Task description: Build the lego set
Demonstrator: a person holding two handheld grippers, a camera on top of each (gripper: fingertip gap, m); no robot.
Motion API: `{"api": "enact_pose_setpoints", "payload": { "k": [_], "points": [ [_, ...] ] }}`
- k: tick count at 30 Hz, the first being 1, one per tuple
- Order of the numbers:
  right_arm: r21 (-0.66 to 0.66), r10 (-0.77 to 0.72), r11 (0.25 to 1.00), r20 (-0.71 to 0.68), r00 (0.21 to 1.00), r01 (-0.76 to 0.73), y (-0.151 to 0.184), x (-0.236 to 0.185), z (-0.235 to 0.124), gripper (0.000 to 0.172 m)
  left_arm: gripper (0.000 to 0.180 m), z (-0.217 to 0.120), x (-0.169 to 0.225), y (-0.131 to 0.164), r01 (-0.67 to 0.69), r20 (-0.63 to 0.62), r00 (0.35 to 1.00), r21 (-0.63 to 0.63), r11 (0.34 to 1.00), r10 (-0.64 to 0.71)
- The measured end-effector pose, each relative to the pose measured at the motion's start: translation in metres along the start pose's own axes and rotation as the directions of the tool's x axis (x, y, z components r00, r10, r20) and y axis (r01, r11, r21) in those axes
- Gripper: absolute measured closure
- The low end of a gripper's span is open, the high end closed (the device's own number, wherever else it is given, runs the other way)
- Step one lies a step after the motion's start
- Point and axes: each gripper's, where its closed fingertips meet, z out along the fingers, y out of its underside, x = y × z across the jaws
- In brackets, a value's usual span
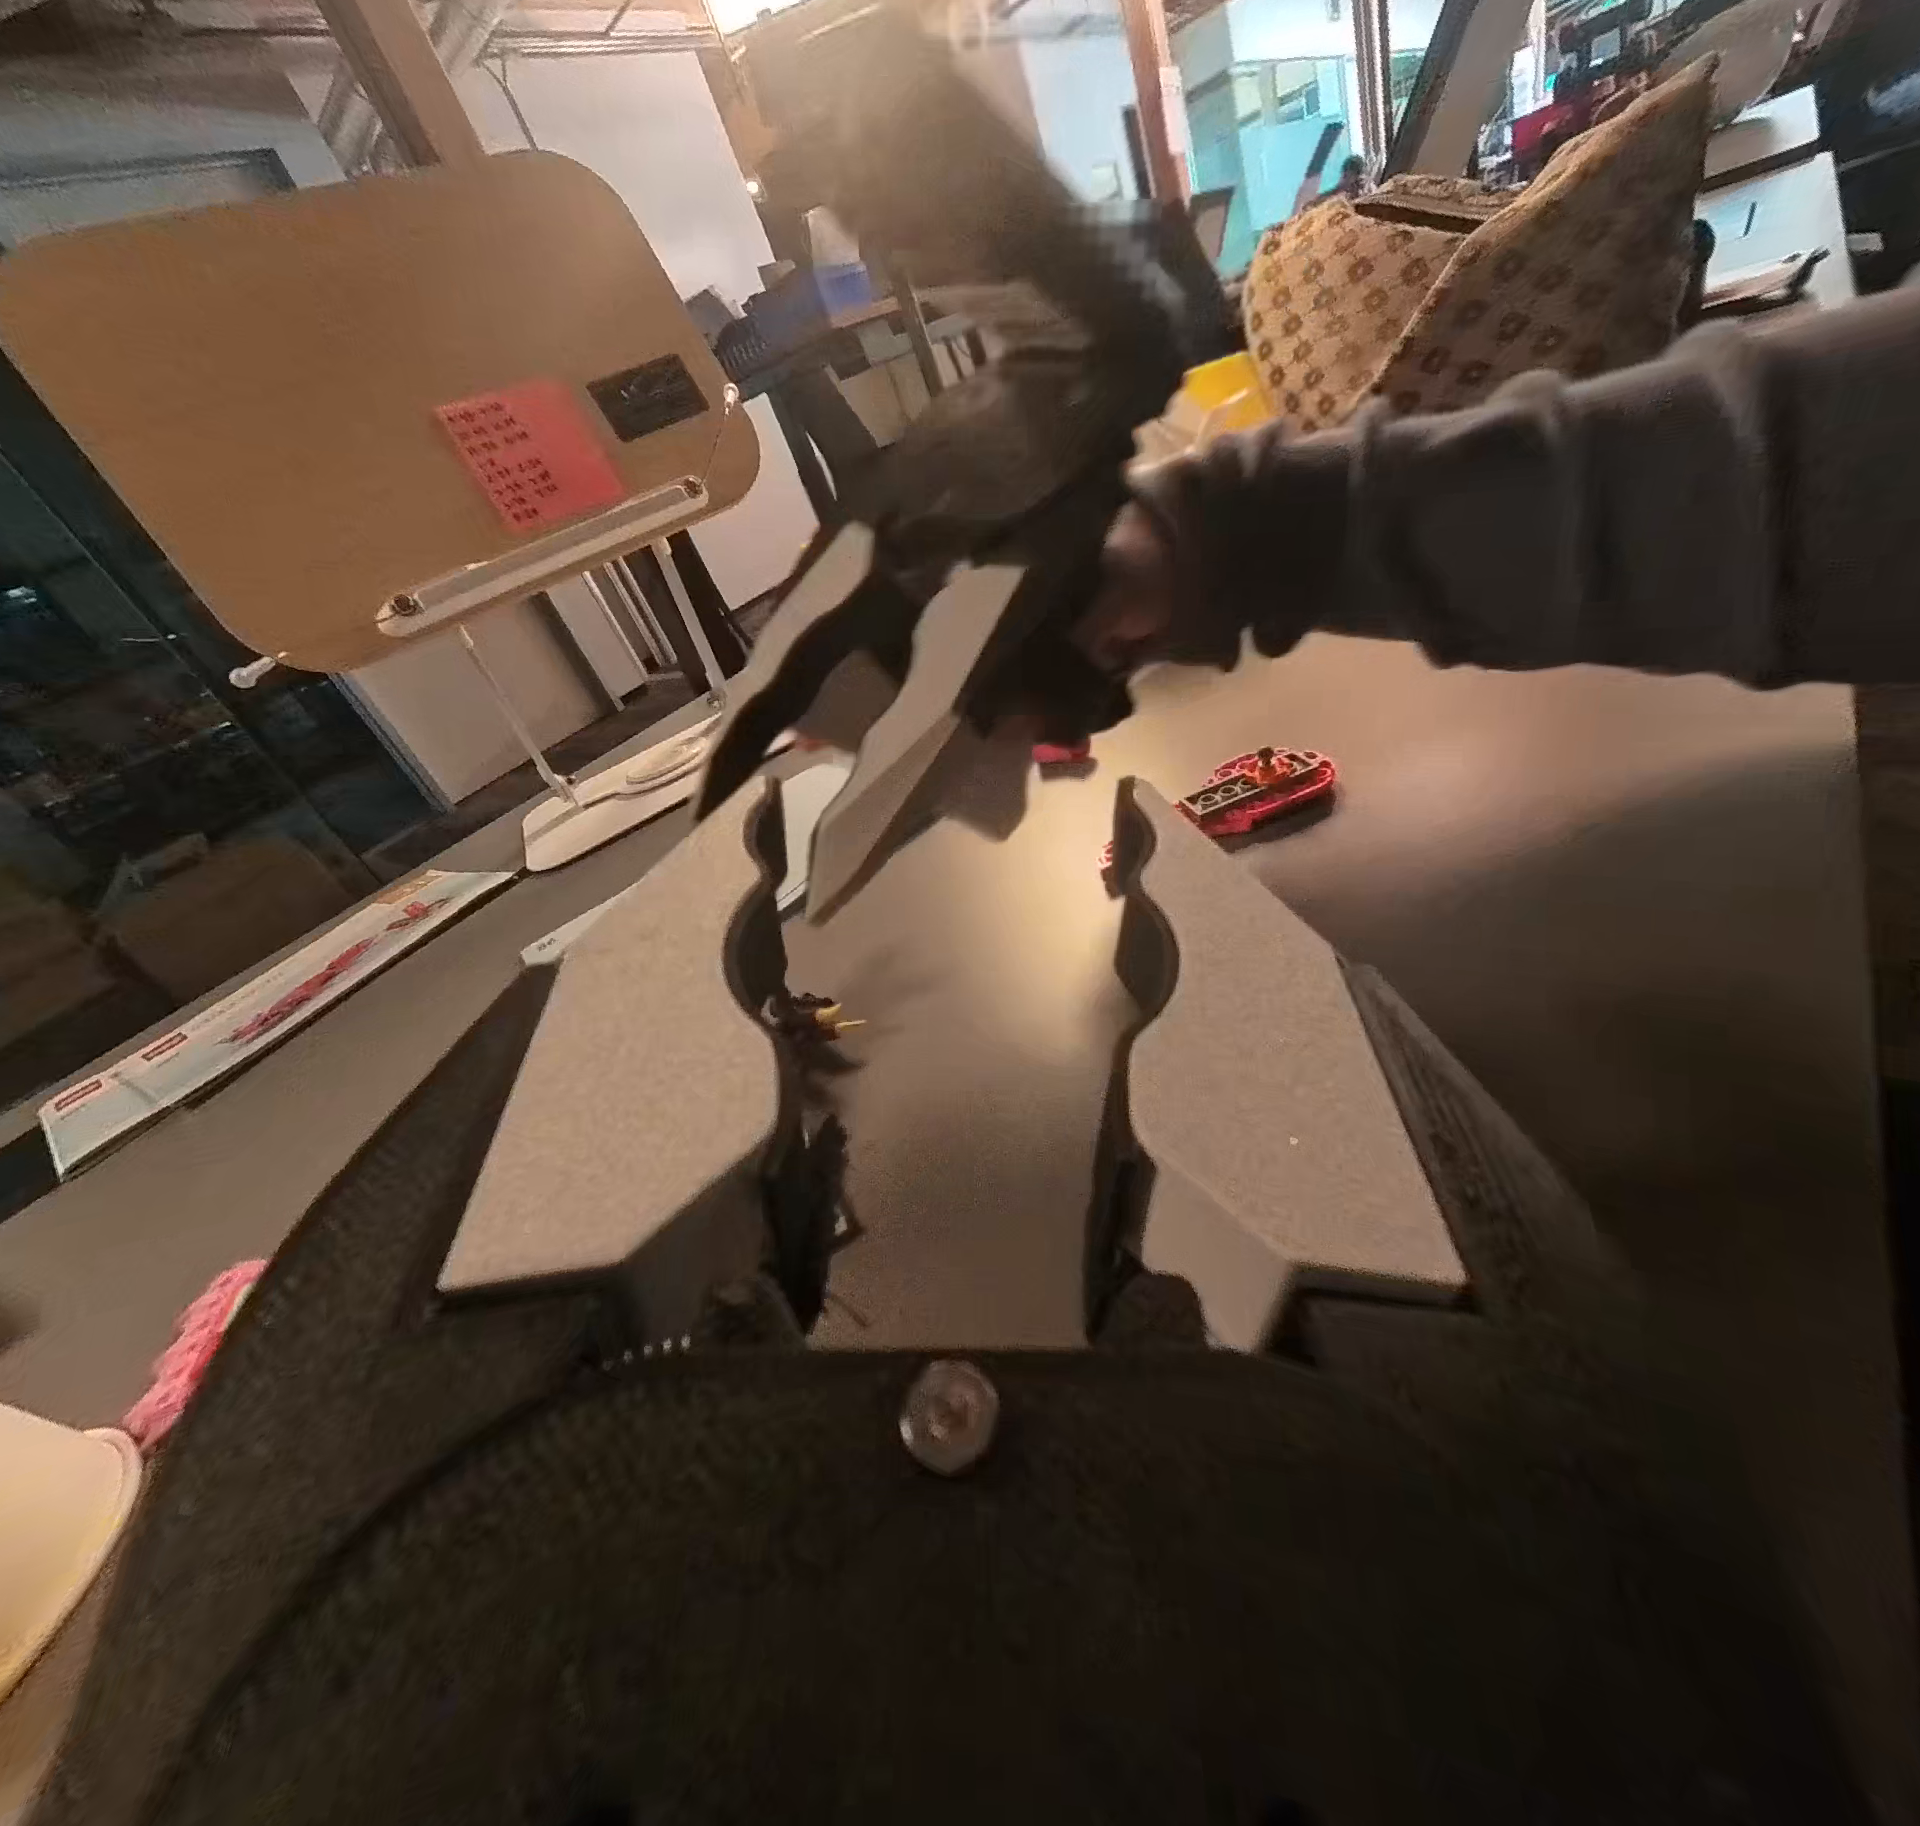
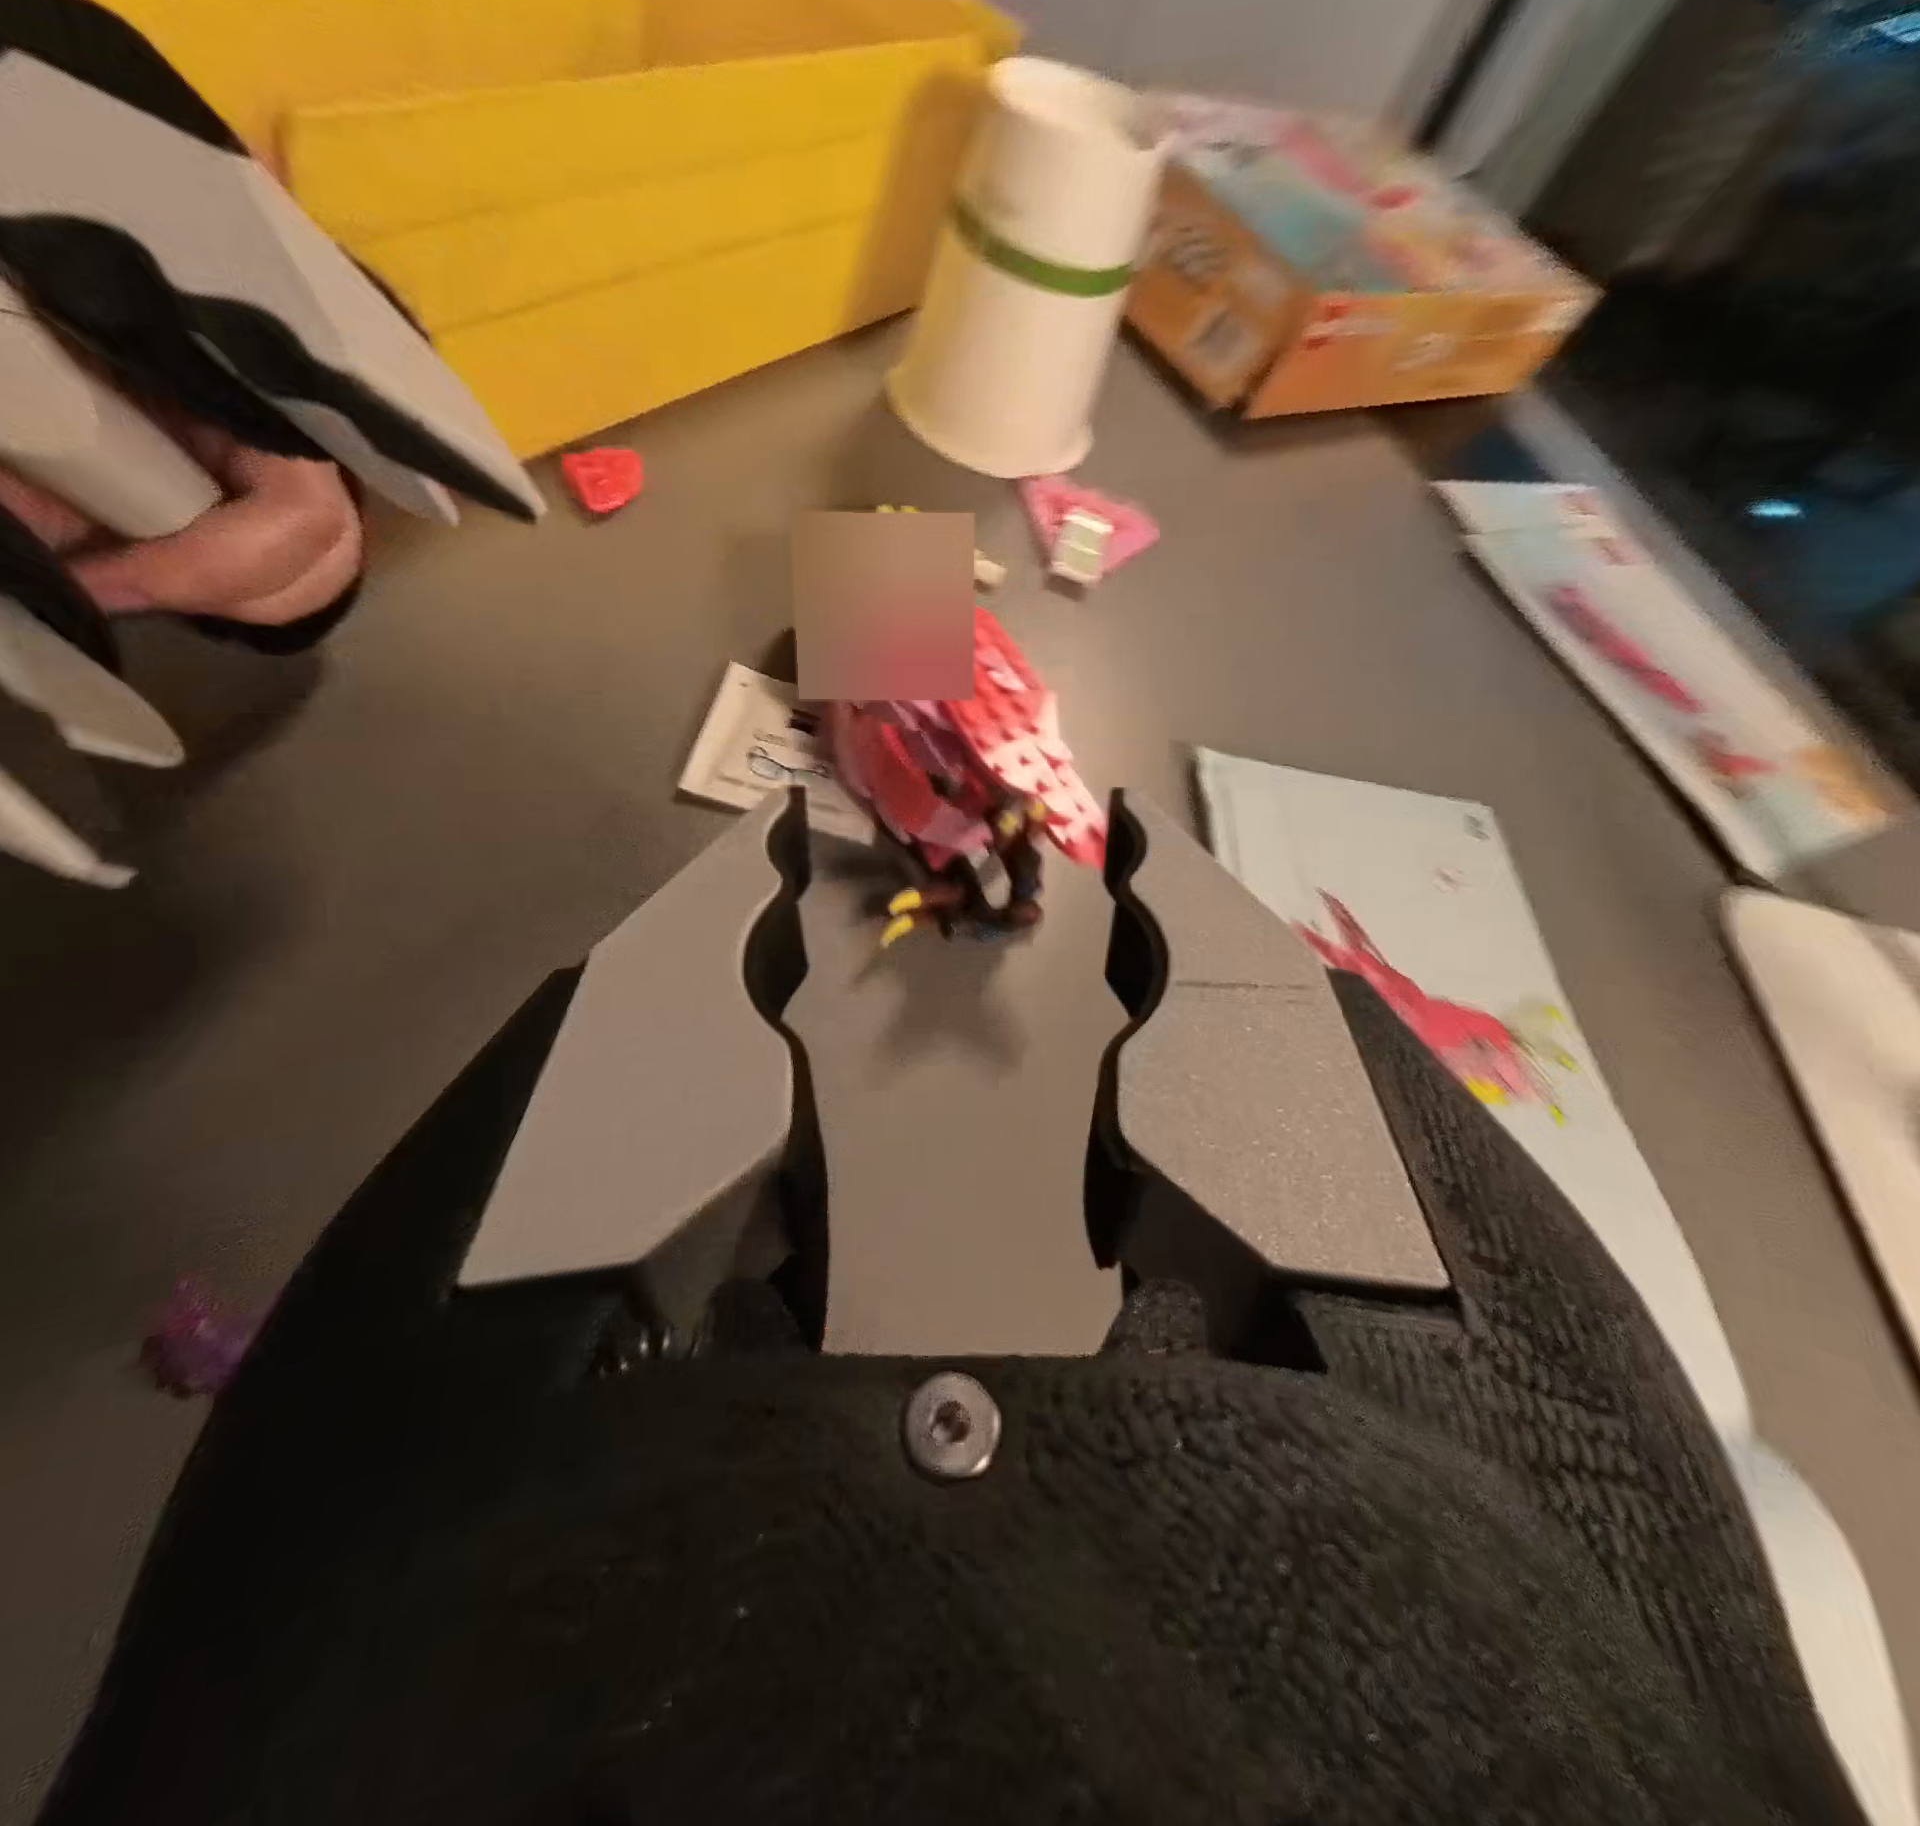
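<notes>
The left gripper [image 1: 945,820] is held low over the dark table [image 1: 1455,945], fingers spread with only bare tabletop between them. The right gripper [image 2: 956,831] hangs tilted down, jaws parted and nothing pressed between its pads; a red and pink brick-built bird [image 2: 966,789] with yellow claws stands on the table just past its fingertips, apart from both pads. In the left wrist view that gripper reaches in from a grey-sleeved arm [image 1: 1558,519], pointing down and left.

Only the left wrist view shows a small red brick assembly [image 1: 1257,789] lying to the right, a tan board on a white stand [image 1: 343,405] bearing a pink note, and patterned cushions [image 1: 1455,311]. Only the right wrist view shows a yellow bin [image 2: 623,218], an upturned white paper cup [image 2: 1029,270] with a green band, an orange box [image 2: 1351,280], a red piece [image 2: 601,480] and instruction booklets [image 2: 1382,924]. Motion blur makes any print unreadable.
</notes>
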Motion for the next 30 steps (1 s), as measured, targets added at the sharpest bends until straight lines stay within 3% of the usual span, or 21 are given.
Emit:
{"api": "enact_pose_setpoints", "payload": {
  "k": [4,6,11,14,21,30],
  "points": [
    [-0.15,-0.093,0.982,0.165,0.982,0.119,0.002,0.0,0.05,0.097,0.119,-0.004,-0.006,-0.004,0.012,0.031,0.999,0.025,1.0,-0.013],
    [-0.251,-0.062,0.959,0.274,0.96,0.133,0.012,-0.005,0.067,0.092,0.12,-0.007,-0.006,-0.008,0.024,0.024,0.999,0.054,0.998,-0.025],
    [-0.401,0.041,0.904,0.422,0.906,0.146,0.029,-0.01,0.08,0.103,0.12,-0.008,-0.004,-0.009,0.015,0.013,1.0,0.062,0.998,-0.016],
    [-0.441,0.042,0.881,0.436,0.899,0.173,0.036,-0.009,0.08,0.115,0.121,-0.008,-0.002,-0.009,-0.001,0.011,1.0,0.063,0.998,0.0],
    [-0.406,0.043,0.903,0.411,0.911,0.14,0.039,-0.011,0.068,0.118,0.122,-0.008,-0.001,-0.011,-0.012,0.008,1.0,0.076,0.997,0.012],
    [-0.165,0.21,0.972,0.275,0.938,-0.169,0.028,0.017,0.017,0.118,0.127,-0.008,0.004,-0.013,-0.044,0.003,0.999,0.089,0.995,0.044]
  ]
}}
